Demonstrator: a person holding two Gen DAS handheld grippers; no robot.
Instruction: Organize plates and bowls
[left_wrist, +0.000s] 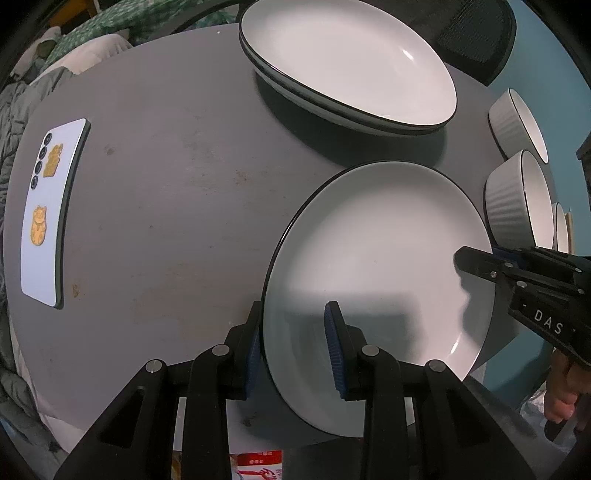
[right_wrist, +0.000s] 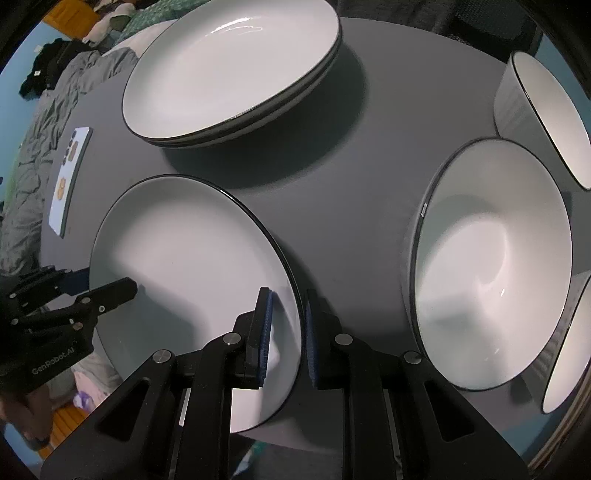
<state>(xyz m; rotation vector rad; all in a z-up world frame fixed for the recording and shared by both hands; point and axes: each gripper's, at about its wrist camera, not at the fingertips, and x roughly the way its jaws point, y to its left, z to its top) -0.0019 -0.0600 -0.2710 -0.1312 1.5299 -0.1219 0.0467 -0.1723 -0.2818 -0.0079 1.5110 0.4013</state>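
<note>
Left wrist view first: at the far left a phone (left_wrist: 50, 210) is lying face down on the grey tabletop (left_wrist: 166, 206), well apart from the crockery, so it is not in danger unless you are swinging wide. Moving right, your left tongs (left_wrist: 295, 347) are straddling the near-left rim of the loose plate (left_wrist: 380, 266), one pad under the rim and one over the white face. A gap is showing around the rim, so I am judging them open, not yet biting. The plate is sitting at the near edge of the tabletop, apparently overhanging it slightly. Beyond it a stack of plates (left_wrist: 347, 62) is waiting, the likely destination.

Further right, the right tongs (right_wrist: 288, 332) are bracketing the opposite rim in the same way, pads apart with the rim between them; no firm pinch is visible, so I am reading them as open too.

The risks, as I am judging them: if one side is closing before the other, the glazed rim may be slipping and the plate tipping off the near edge. If you are lifting unevenly, it could be pivoting and sliding out.

Rightmost, a bowl (right_wrist: 495, 262) is standing just beside the right tongs, with more bowls (right_wrist: 546, 110) behind; a wide elbow swing here could be knocking them.
</note>
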